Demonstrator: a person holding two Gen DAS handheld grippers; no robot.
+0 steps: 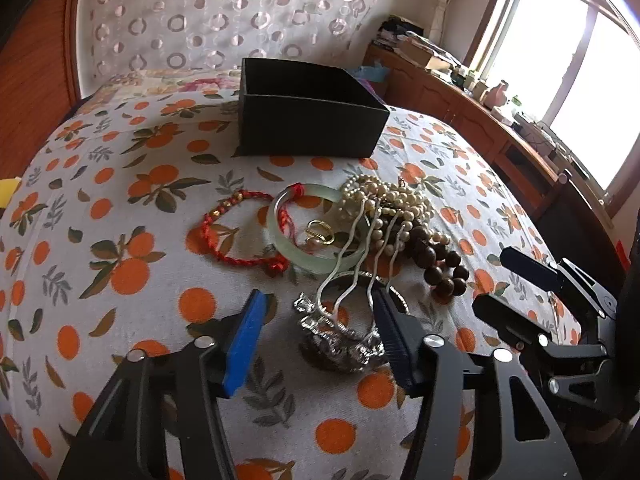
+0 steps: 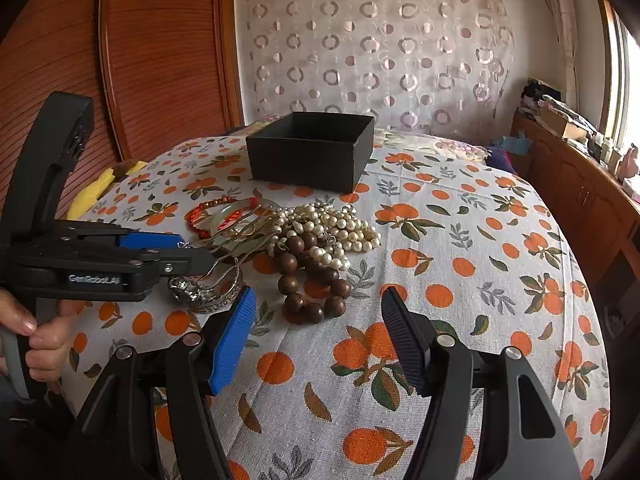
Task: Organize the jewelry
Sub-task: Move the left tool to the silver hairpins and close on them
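Observation:
A heap of jewelry lies on the orange-print cloth (image 1: 132, 208): a red cord bracelet (image 1: 224, 236), a pale jade bangle (image 1: 310, 262), a gold ring (image 1: 320, 233), a pearl necklace (image 1: 394, 200), a brown wooden bead bracelet (image 1: 442, 270) and a silver hair comb (image 1: 340, 334). Behind the heap stands an open black box (image 1: 312, 120). My left gripper (image 1: 318, 296) straddles the comb's ornate head, with a gap on the blue pad's side. My right gripper (image 2: 318, 296) is open and holds nothing, and the wooden bead bracelet (image 2: 312, 280) lies just past its tips. The black box (image 2: 308, 160) stands farther back.
A wooden cabinet (image 1: 460, 104) piled with clutter runs along the right under a bright window (image 1: 560, 40). A yellow item (image 2: 100, 188) lies at the cloth's left edge. A hand (image 2: 38, 332) holds the left gripper's (image 2: 192, 250) handle. A circle-patterned curtain (image 2: 380, 48) hangs behind.

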